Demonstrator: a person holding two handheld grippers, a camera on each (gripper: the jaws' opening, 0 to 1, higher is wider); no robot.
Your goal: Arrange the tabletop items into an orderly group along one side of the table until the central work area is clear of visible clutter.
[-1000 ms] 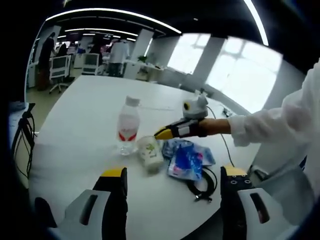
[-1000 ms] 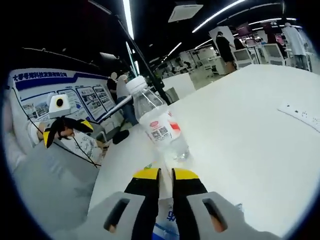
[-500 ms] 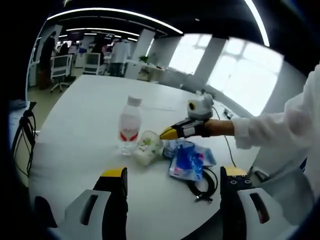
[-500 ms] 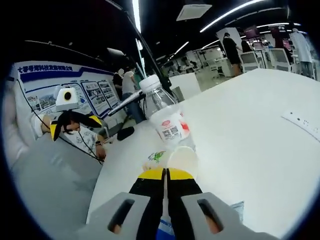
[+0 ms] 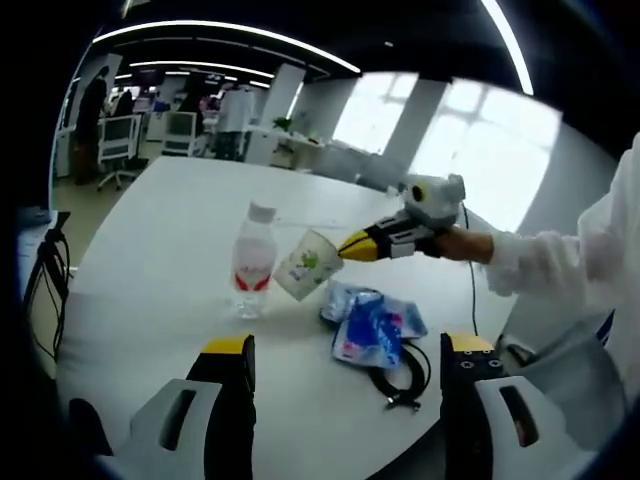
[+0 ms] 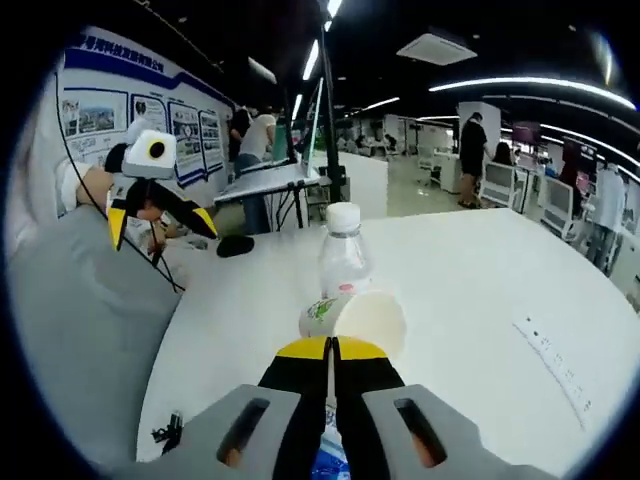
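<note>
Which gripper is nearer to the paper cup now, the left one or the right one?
Right. The right gripper is shut on the rim of the paper cup, holding it tilted above the table beside the water bottle. The left gripper is open, back at the near table edge.

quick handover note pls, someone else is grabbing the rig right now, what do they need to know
Right claw: shut on the paper cup, held tilted above the table beside the water bottle.
Left claw: open, holding nothing, off the table.
On the table: the bottle upright, blue packets and a black cable near the edge.
Done: cup picked up.
Left: set the cup down, then group everything along one side.
</note>
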